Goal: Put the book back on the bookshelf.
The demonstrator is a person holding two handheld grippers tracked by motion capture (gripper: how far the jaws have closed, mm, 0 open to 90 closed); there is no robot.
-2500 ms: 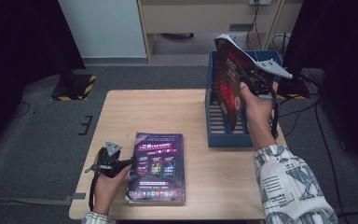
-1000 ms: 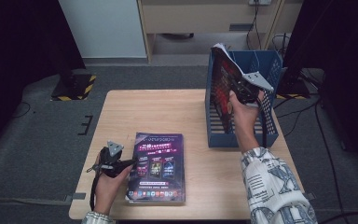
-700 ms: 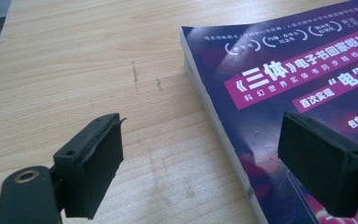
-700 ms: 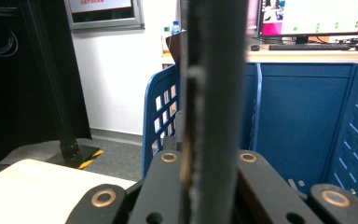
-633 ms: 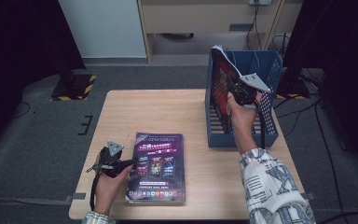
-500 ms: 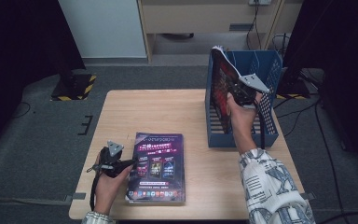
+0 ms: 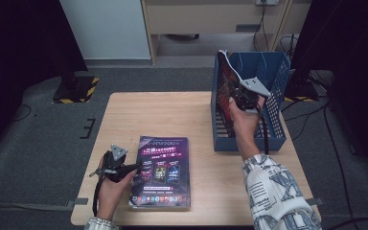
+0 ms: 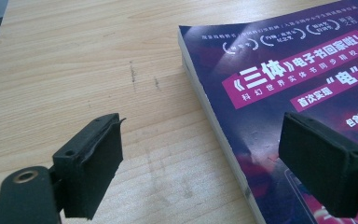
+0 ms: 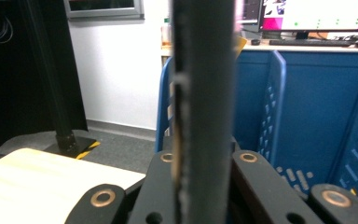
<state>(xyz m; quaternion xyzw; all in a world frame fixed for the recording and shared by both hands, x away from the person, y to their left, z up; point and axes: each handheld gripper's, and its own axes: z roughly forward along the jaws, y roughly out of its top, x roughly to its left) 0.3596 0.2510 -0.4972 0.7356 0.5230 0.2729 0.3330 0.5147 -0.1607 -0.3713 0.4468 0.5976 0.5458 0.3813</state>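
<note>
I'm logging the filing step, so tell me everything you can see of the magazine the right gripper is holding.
The magazine is thin, with a dark glossy cover printed in red. It stands upright on edge in the leftmost slot of the blue file rack, top corner above the rim. The right gripper is shut on its edge.

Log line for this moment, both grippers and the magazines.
right gripper: shut on upright magazine, at blue file rack | left gripper: open, at flat magazine edge | table
</note>
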